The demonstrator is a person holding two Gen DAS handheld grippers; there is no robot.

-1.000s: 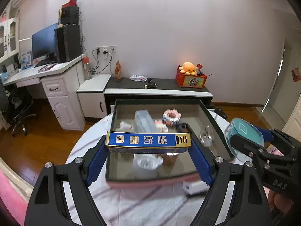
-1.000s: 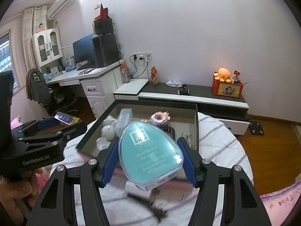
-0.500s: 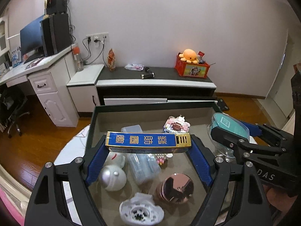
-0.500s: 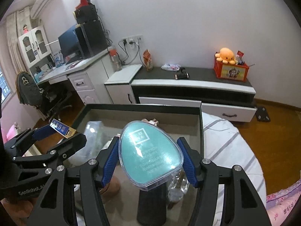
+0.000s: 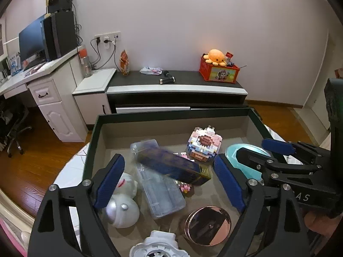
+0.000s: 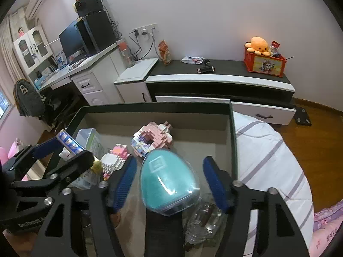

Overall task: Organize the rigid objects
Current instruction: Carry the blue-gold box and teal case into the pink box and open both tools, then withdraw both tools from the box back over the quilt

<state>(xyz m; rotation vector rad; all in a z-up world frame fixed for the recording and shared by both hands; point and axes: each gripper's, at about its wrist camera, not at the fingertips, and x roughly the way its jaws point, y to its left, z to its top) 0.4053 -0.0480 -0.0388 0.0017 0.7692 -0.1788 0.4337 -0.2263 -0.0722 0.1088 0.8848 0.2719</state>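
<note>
Releasing both items over the tray (image 5: 98, 128): left tool (image 5: 169, 182) jaws opening, blue box (image 5: 173, 168) blurred, tilted, clear of both pads, dropping onto the clear case (image 5: 158, 190). Right tool (image 6: 169, 182) jaws opening; teal egg-shaped case (image 6: 167, 182) sits loose between them. Both look light, rigid, slick; grip flat sides. A second ago each was pinched level above the tray.

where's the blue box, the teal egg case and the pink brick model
blue box (image 5: 171, 166), left wrist view, long side
teal egg case (image 6: 165, 177), right wrist view, top face
pink brick model (image 5: 203, 146), left wrist view, front
</note>
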